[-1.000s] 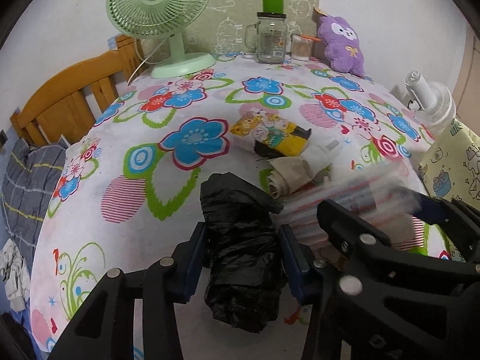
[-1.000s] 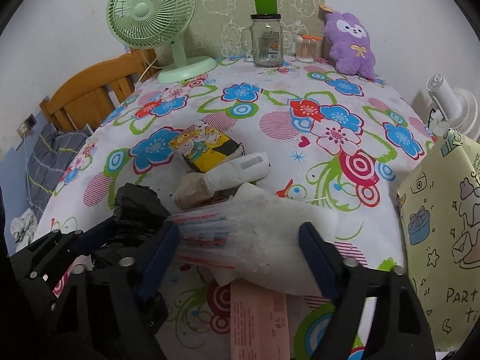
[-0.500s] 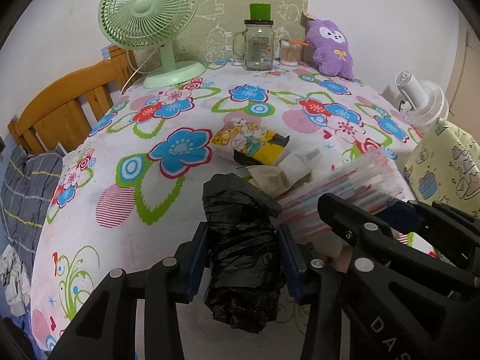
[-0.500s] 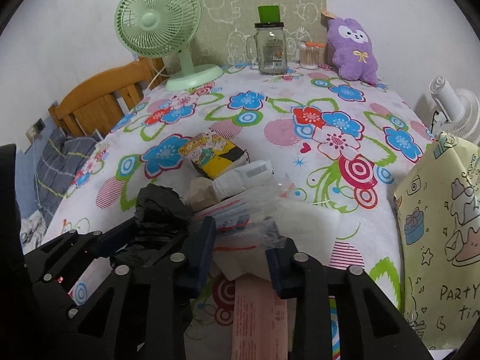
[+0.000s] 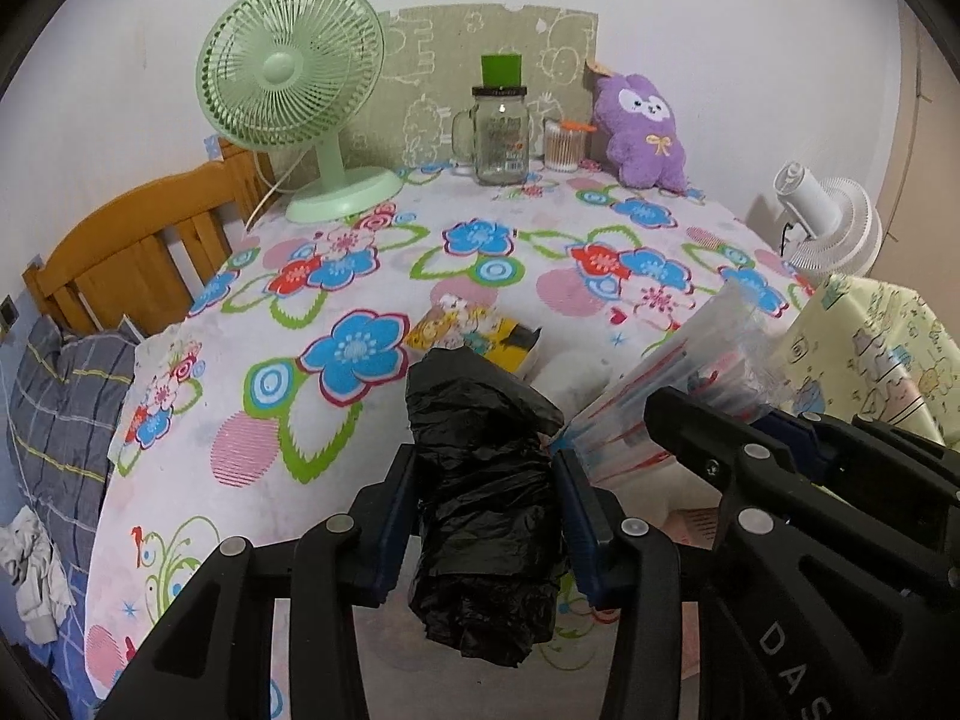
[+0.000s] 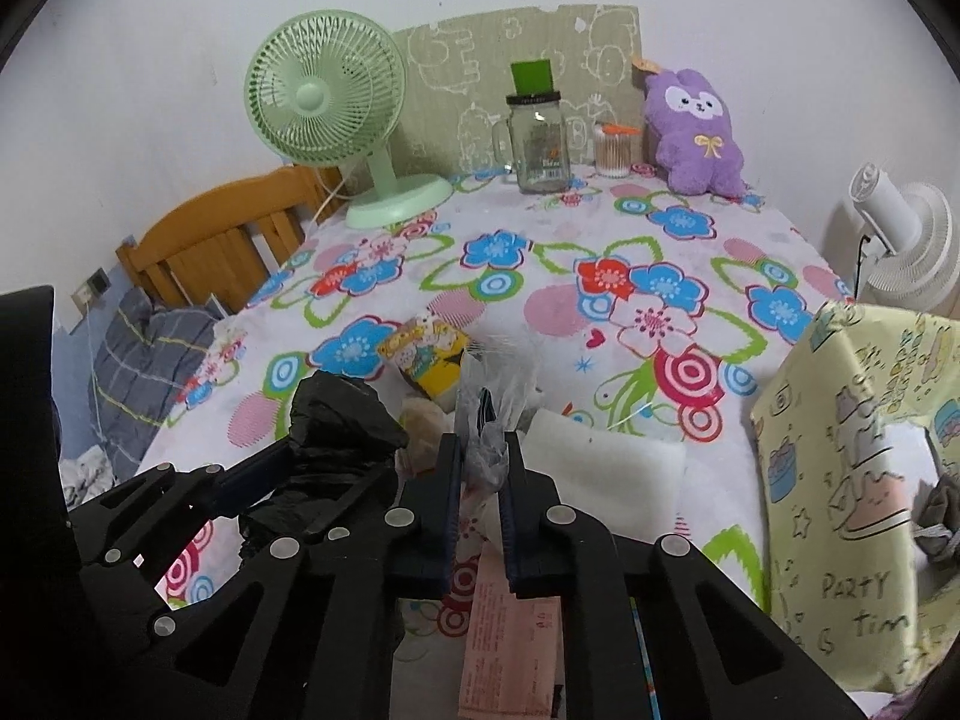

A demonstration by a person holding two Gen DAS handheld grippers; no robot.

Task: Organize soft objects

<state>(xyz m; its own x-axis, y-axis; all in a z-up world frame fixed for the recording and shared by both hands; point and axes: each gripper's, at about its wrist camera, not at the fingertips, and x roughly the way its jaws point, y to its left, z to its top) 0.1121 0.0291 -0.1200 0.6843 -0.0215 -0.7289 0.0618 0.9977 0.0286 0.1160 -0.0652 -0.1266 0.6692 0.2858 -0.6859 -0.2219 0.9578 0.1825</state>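
Black plastic roll (image 5: 486, 504) stands clamped in the left tongs (image 5: 485, 516), its long axis pointing forward. Just to their right, the right tongs (image 6: 482, 468) pinch a clear bag (image 6: 489, 420) above the surface (image 5: 540, 264).

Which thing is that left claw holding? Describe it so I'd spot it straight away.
Start at the flowered tablecloth, then come to its near edge. There the left gripper clamps a crumpled black plastic bag, dull and dark beside the clear bag.
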